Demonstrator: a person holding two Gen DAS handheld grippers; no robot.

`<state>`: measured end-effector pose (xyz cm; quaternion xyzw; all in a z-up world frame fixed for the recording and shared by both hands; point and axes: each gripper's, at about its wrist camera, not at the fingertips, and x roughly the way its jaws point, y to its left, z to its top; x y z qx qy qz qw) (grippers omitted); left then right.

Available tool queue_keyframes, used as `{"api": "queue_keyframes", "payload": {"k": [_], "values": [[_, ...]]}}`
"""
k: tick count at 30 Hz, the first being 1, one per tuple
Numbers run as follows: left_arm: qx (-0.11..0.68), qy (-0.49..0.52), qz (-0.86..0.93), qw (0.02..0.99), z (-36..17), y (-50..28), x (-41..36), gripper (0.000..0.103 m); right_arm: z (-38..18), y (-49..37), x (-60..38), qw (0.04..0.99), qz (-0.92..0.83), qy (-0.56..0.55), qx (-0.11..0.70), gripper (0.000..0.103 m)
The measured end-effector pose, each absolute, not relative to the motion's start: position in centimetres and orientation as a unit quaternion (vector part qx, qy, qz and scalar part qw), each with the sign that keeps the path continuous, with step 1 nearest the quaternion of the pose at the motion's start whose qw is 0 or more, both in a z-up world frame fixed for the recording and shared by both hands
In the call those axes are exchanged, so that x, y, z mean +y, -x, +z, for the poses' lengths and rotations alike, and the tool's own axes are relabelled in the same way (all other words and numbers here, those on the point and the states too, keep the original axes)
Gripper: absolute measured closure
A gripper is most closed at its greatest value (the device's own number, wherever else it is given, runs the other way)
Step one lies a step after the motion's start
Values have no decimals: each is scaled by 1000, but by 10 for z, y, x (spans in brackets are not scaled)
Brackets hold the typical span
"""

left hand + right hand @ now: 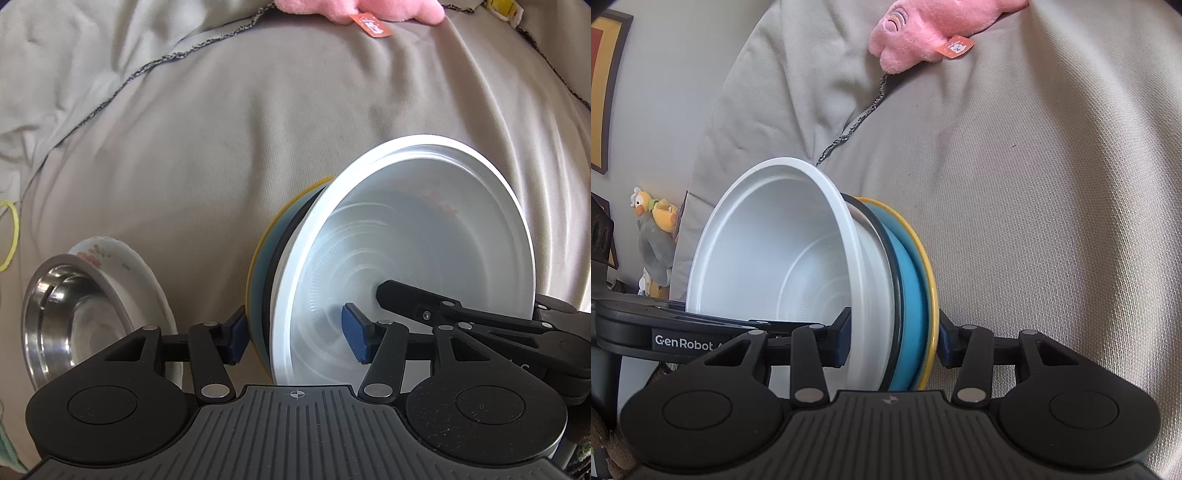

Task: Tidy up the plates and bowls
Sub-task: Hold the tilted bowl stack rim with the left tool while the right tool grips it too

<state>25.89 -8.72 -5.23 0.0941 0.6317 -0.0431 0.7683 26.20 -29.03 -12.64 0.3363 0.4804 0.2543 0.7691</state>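
- Both grippers clamp one stack of dishes, held on edge above the grey sheet.
- Left gripper pinches the stack: one blue pad lies against the yellow-rimmed back, the other pad presses inside the white bowl.
- Right gripper pinches the same stack from the other side, one pad inside the white bowl and one behind the yellow rim, touching it.
- From the open side back, the stack reads: white bowl, a white dish with a dark rim, then a blue plate with a yellow edge.
- In the left wrist view the right gripper's black fingers reach into the bowl from the right.
- Left of the stack, a steel bowl sits in a flowered dish on the sheet, well apart from the held stack.
- Further off, a dark braided cord runs across the sheet.
- A pink plush with an orange tag lies at the far edge of the sheet.
- A yellow band lies at the left edge of the left wrist view.
- A yellow duck toy stands by the wall at the left of the right wrist view.
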Motion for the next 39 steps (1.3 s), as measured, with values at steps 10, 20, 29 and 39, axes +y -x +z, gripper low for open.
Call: {"api": "queue_keyframes", "payload": {"k": [10, 20, 29, 39], "values": [[632, -91, -44, 769, -55, -259, -86, 44, -126, -262, -290, 771, 255, -334, 480, 59], [619, -99, -56, 777, -54, -252, -88, 43, -123, -265, -290, 763, 249, -337, 491, 60], [616, -87, -66, 780, -55, -251, -82, 43, -118, -265, -285, 768, 236, -327, 497, 60], [605, -78, -77, 788, -55, -249, -77, 45, -110, -253, -281, 781, 217, -301, 502, 59]]}}
